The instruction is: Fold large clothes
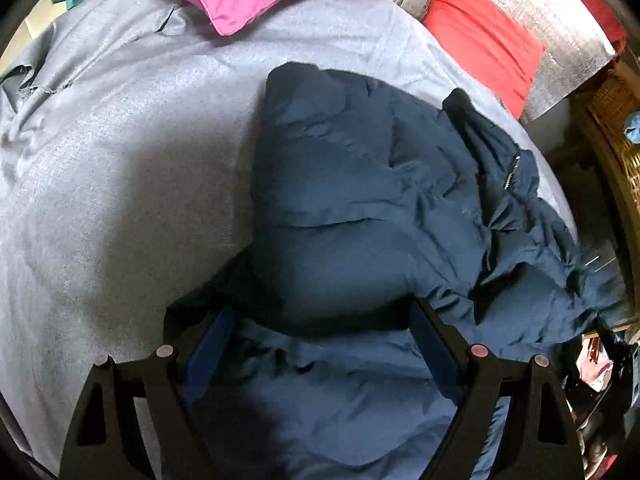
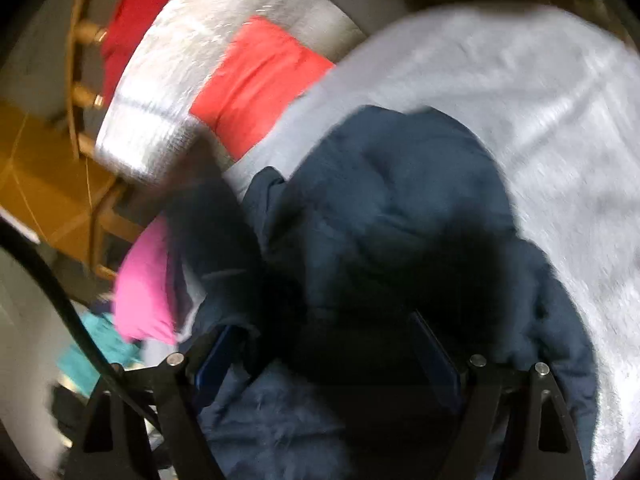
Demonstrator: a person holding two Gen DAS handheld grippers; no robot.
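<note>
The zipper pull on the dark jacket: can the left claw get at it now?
Probably yes. The zipper pull lies exposed on top of the dark jacket, beyond the open left claw, and nothing covers it or lies between.

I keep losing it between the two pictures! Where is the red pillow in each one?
Left wrist view: the flat red fabric pillow sits at the upper right, on the shiny silver sheet.
Right wrist view: the red pillow sits upper left of centre, on the same silver sheet.
Shared landmark: the puffy dark blue jacket on the grey bed cover.
</note>
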